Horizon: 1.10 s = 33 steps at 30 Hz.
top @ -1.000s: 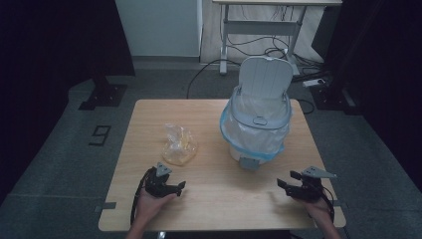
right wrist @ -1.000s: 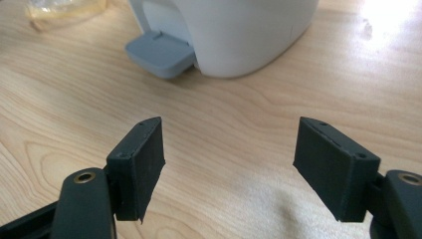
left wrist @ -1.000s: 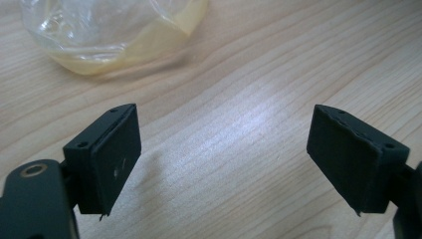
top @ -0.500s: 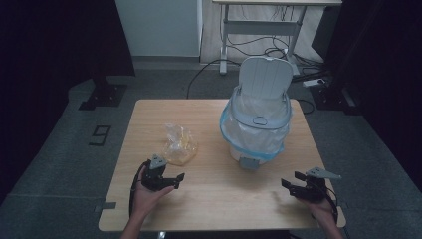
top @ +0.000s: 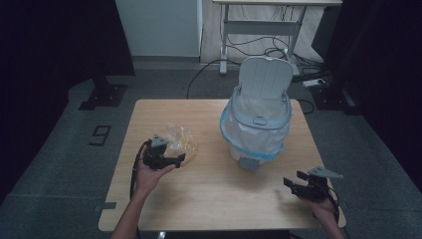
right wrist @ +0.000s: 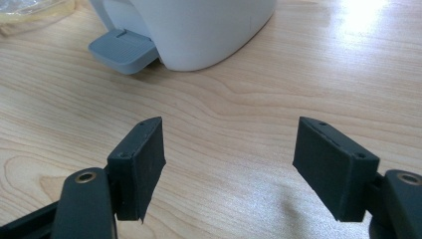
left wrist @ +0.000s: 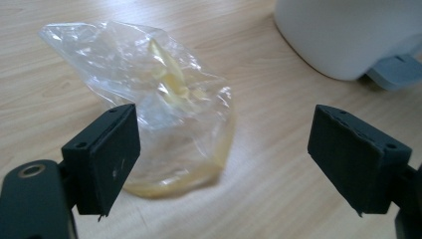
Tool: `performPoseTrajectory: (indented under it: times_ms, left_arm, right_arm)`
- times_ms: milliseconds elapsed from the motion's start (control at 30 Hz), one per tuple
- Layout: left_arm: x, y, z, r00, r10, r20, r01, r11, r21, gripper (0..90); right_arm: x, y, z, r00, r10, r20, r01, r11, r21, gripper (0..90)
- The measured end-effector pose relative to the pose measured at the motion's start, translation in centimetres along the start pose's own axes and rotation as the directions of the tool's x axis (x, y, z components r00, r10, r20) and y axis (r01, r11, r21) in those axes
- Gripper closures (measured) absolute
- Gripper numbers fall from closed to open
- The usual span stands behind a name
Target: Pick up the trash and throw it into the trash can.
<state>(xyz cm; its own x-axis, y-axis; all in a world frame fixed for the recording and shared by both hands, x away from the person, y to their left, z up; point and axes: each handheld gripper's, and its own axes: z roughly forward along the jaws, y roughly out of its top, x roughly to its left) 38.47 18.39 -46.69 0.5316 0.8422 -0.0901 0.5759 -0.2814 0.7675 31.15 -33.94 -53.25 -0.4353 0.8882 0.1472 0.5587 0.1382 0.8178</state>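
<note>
Dark room, grey floor, pale wood tabletop (top: 199,199) at centre. White pedal bin (top: 256,122) stands toward the far right of the tabletop, lid up, clear liner folded over its rim, grey pedal facing the person.

Clear plastic bag (top: 180,143), crumpled, with something yellowish inside, lies left of the bin and well apart from it.

Left tool (top: 175,160): jaws wide, holding nothing. It sits just at the bag's near edge. In the left gripper view the bag (left wrist: 164,114) lies ahead at about 11 o'clock, off-centre, with the left jaw overlapping its near side and the right jaw standing over bare wood. The bag's long axis runs from its flattened base nearest the tool up and away toward 10 o'clock, where the loose mouth fans out.

Right tool (top: 293,184): jaws wide, empty, low over the near right corner; the pedal (right wrist: 122,50) lies ahead at 11 o'clock in its own view.

Judgement: the left tool is far nearer the bag, so the pick falls to it. A small shift leftward looks needed to bring the bag between the jaws before closing.
</note>
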Motion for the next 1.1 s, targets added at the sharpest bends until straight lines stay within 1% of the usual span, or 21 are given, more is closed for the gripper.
performPoseTrajectory:
  times_ms: [100,133,233,300,367,533,567,600,633,667,733,800,900,933,1000,1100]
  left_arm:
    - [0.8,0.4,0.9,0.9997,-0.006,-0.022,0.006,0.9999,0.009,13.3]
    - [0.8,0.4,0.9,0.9997,-0.006,-0.022,0.006,0.9999,0.009,13.2]
    - [1.7,0.6,1.5,0.9991,-0.015,-0.040,0.015,0.9998,0.011,13.3]
    - [2.6,1.0,2.1,0.9984,-0.026,-0.050,0.026,0.9997,0.000,13.6]
    - [3.3,1.2,2.5,0.9980,-0.038,-0.051,0.037,0.9992,-0.011,13.6]
    - [4.9,1.5,3.7,0.9972,-0.057,-0.048,0.058,0.9982,0.016,12.9]
    - [4.9,1.5,3.7,0.9972,-0.057,-0.048,0.058,0.9982,0.016,12.9]
    - [5.3,1.6,4.2,0.9966,-0.071,-0.042,0.071,0.9974,0.011,12.9]
    - [5.3,1.6,4.2,0.9966,-0.071,-0.042,0.071,0.9974,0.011,12.9]
    - [5.8,1.3,5.0,0.9957,-0.090,-0.023,0.090,0.9957,0.021,12.9]
    - [5.9,1.1,5.7,0.9946,-0.103,-0.010,0.103,0.9939,0.039,11.9]
    - [5.8,0.9,6.3,0.9944,-0.106,-0.006,0.106,0.9928,0.056,11.7]
    - [5.4,0.8,6.8,0.9952,-0.097,0.007,0.097,0.9933,0.063,11.1]
    - [5.2,0.8,7.0,0.9956,-0.094,0.006,0.093,0.9935,0.066,11.1]
    - [5.0,0.8,7.5,0.9964,-0.085,-0.002,0.084,0.9929,0.083,11.2]
    - [4.9,0.5,8.2,0.9963,-0.086,0.005,0.085,0.9904,0.108,11.6]
  right_arm:
    - [0.0,-0.1,0.1,1.0000,-0.003,-0.001,0.003,1.0000,0.006,27.7]
    - [0.0,-0.1,0.1,1.0000,-0.003,-0.001,0.003,1.0000,0.006,27.7]
    - [0.0,-0.1,0.2,0.9999,-0.011,-0.001,0.011,0.9999,0.012,27.7]
    - [0.1,-0.1,0.2,0.9999,-0.016,0.000,0.016,0.9998,0.015,27.8]
    - [0.0,-0.1,0.3,0.9998,-0.021,0.004,0.021,0.9995,0.021,27.8]
    - [0.1,-0.1,0.6,0.9994,-0.032,0.010,0.032,0.9989,0.034,27.8]
    - [0.1,-0.2,0.7,0.9993,-0.035,0.011,0.034,0.9988,0.036,27.8]
    - [0.2,-0.2,0.7,0.9991,-0.040,0.013,0.039,0.9985,0.039,27.8]
    - [0.2,-0.2,0.8,0.9990,-0.042,0.013,0.042,0.9983,0.041,27.8]
    - [0.2,-0.2,0.8,0.9989,-0.045,0.014,0.045,0.9981,0.043,27.8]
    - [0.3,-0.2,0.9,0.9986,-0.051,0.015,0.050,0.9976,0.047,27.8]
    - [0.3,-0.2,0.9,0.9984,-0.055,0.017,0.054,0.9973,0.050,27.8]
    - [0.3,-0.3,0.9,0.9982,-0.056,0.021,0.055,0.9970,0.054,27.8]
    - [0.3,-0.4,0.8,0.9982,-0.055,0.022,0.054,0.9971,0.054,27.8]
    - [0.2,-0.4,0.8,0.9982,-0.054,0.023,0.053,0.9971,0.054,27.8]
    - [0.2,-0.3,0.7,0.9982,-0.056,0.024,0.054,0.9972,0.052,27.8]
